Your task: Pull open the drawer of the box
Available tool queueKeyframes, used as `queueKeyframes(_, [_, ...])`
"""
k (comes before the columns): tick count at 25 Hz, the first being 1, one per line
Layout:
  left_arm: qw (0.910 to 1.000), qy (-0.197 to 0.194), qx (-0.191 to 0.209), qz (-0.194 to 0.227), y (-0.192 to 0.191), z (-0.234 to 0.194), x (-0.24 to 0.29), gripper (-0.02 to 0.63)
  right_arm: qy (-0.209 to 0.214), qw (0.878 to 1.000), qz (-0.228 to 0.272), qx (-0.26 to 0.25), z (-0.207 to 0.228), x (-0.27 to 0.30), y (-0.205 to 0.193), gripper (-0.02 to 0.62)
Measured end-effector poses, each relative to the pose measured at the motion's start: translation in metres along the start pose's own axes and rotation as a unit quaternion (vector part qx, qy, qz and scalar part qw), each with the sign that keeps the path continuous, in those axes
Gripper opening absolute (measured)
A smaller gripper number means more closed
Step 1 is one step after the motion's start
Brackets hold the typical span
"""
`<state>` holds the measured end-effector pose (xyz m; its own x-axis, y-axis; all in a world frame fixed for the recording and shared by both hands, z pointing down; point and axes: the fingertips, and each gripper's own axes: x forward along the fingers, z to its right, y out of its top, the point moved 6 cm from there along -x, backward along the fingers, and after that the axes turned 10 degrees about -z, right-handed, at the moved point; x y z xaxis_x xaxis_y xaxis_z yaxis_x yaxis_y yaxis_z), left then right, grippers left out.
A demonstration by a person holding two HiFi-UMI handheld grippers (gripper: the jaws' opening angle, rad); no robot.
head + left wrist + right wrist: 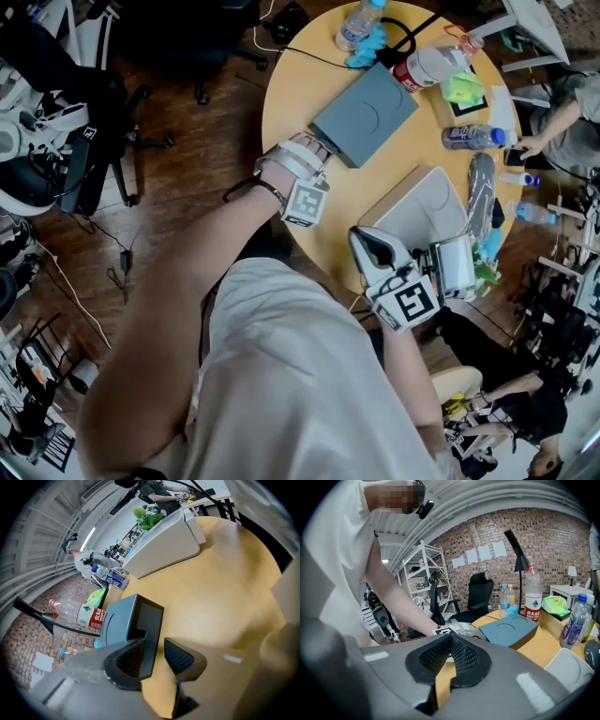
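A flat grey-blue box [370, 108] lies on the round wooden table [291, 94], with a round dimple in its lid. My left gripper [319, 150] is at the box's near corner. In the left gripper view [153, 641] the box [119, 620] shows its dark drawer front [151, 625] with a notch, standing between the pads. One pad sits at the notch and the other is against the front face. My right gripper [370, 246] rests by the table's near edge, beside a white case. Its pads [451, 637] meet at the tips with nothing between them. The box [508, 629] lies beyond them.
A white case [422, 206] lies right of the box. Bottles [436, 64] [473, 138], a green object [464, 87] and a long grey board [481, 187] crowd the table's far and right side. Another person's hand [534, 145] reaches in at the right. An office chair [216, 28] stands off the table.
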<state>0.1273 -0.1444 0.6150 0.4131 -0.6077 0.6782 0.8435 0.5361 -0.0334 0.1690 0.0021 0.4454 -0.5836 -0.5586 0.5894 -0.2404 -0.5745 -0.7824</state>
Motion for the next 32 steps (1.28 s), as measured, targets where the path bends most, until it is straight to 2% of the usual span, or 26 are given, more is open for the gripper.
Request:
queueKeyframes(2, [1.0000,-0.001,-0.002,-0.006,-0.002,0.002,0.001,0.153,-0.002,1.000,0.000,0.003,0.000,0.000,-0.001,0.006])
queueKeyframes(6, [1.0000,0.007,-0.005,-0.003,0.000,0.004,0.003,0.141,-0.004,1.000,0.002,0.011,-0.001,0.001,-0.002,0.006])
queueKeyframes(9, [0.9999,-0.008,0.005,-0.006,-0.001,0.004,0.002,0.143,-0.002,1.000,0.003,0.013,-0.001,0.002,-0.001,0.006])
queueKeyframes(15, [0.9997,-0.021,-0.008,0.010,-0.001,0.006,0.003,0.144,0.001,1.000,0.005,0.013,-0.003,0.008,0.003,0.006])
queueKeyframes(16, [0.9996,-0.023,-0.007,0.011,-0.001,0.008,0.002,0.090,0.001,1.000,0.005,0.012,-0.003,0.008,0.004,0.006])
queueKeyframes(18, [0.9995,-0.022,-0.013,0.017,-0.003,0.012,-0.002,0.125,0.000,1.000,0.005,0.010,-0.003,0.009,0.005,0.006])
queueKeyframes(21, [0.9993,-0.013,-0.026,0.024,-0.001,0.009,-0.006,0.244,0.000,1.000,0.003,0.012,-0.003,0.009,0.004,0.006])
queueKeyframes(22, [0.9993,-0.011,-0.027,0.025,0.001,0.008,-0.006,0.247,0.001,1.000,0.004,0.014,-0.003,0.009,0.003,0.006])
queueKeyframes(28, [0.9993,0.008,-0.035,0.008,0.006,0.008,-0.003,0.207,0.003,1.000,0.005,0.012,-0.008,0.009,0.003,0.006])
queueKeyframes(32, [0.9995,0.016,-0.023,-0.014,0.003,0.010,-0.002,0.184,0.004,1.000,0.002,0.011,-0.009,0.007,0.002,0.006])
